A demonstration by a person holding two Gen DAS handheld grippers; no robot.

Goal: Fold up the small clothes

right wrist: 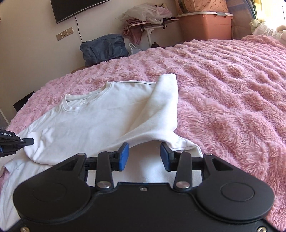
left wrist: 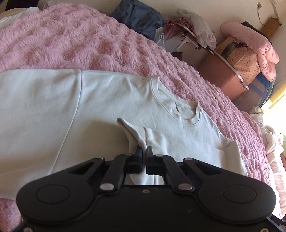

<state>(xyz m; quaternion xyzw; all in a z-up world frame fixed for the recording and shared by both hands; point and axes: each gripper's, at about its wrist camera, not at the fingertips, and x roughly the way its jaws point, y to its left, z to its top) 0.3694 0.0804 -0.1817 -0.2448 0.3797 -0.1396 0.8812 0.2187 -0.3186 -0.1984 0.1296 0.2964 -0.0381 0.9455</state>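
A fluffy pink ribbed blanket [right wrist: 223, 85] covers the bed, with a pale wall behind it. In the right wrist view, going from left to right along the far side, a dark wall-mounted screen [right wrist: 75, 9] hangs above a slumped dark blue fabric bag [right wrist: 103, 48], then comes a small side table heaped with pink and sheer cloth [right wrist: 148, 16], then a terracotta plastic storage bin [right wrist: 203, 25].

A white short-sleeved cotton T-shirt [right wrist: 85, 125] lies on the blanket, neck hole away from the camera. At its left edge the left gripper [right wrist: 29, 141] reaches in; in its own view the left gripper [left wrist: 144, 153] is clenched on a raised fold of the shirt's sleeve [left wrist: 132, 135], the cloth standing up between the closed black jaws. To the right, the right gripper [right wrist: 144, 154] has its blue pads [right wrist: 124, 155] parted, and the other sleeve [right wrist: 166, 107] drapes loosely over and beyond them, unpinched.
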